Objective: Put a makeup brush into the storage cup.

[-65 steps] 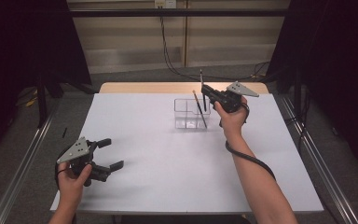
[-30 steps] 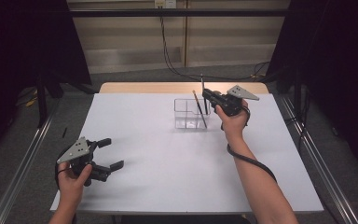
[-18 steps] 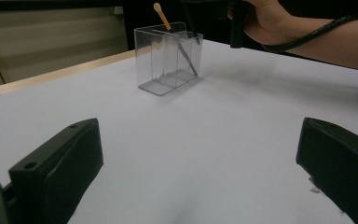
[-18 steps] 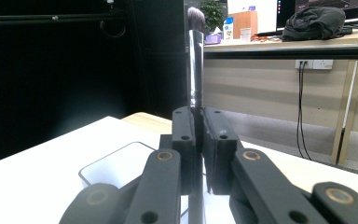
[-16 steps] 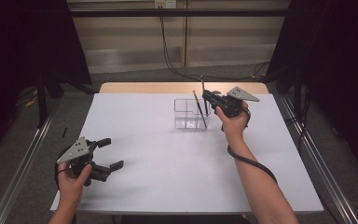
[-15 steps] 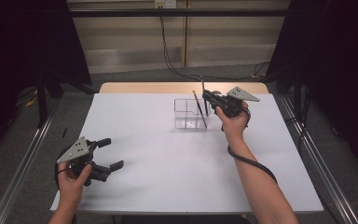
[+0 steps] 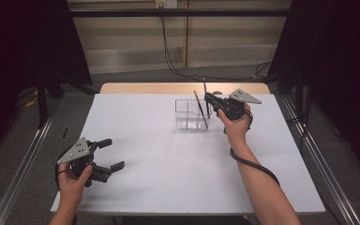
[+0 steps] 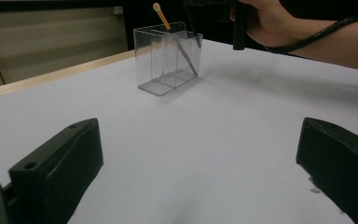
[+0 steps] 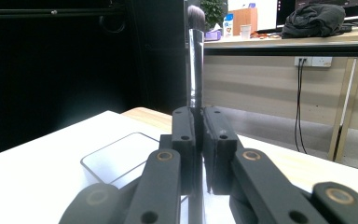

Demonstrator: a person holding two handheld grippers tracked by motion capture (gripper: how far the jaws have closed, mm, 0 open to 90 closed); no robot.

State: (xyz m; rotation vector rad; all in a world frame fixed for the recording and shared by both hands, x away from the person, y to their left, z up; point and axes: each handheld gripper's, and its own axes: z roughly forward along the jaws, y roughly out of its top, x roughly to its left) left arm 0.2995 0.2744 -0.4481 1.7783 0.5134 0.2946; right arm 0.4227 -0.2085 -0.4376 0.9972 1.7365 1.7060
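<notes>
Right gripper [image 7: 211, 100] jaws clamped on upright makeup brush [image 9: 195, 65] over clear organizer [image 7: 191, 114] at bench [image 7: 168, 178] far side; tilt could snag divider, tip it; left gripper [image 7: 108, 153] wide open, empty.

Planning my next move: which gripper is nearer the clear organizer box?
Right. The right gripper is at the clear organizer box's right end, holding a makeup brush upright; the left gripper is open near the table's front-left.

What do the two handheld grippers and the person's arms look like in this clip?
Both the left gripper and right gripper are black, two-jawed, topped by grey three-cornered plates. The right's linkage arms show brass-coloured pivots in its own view. A black cable loops along the right forearm. Forearms bare, no sleeves.
</notes>
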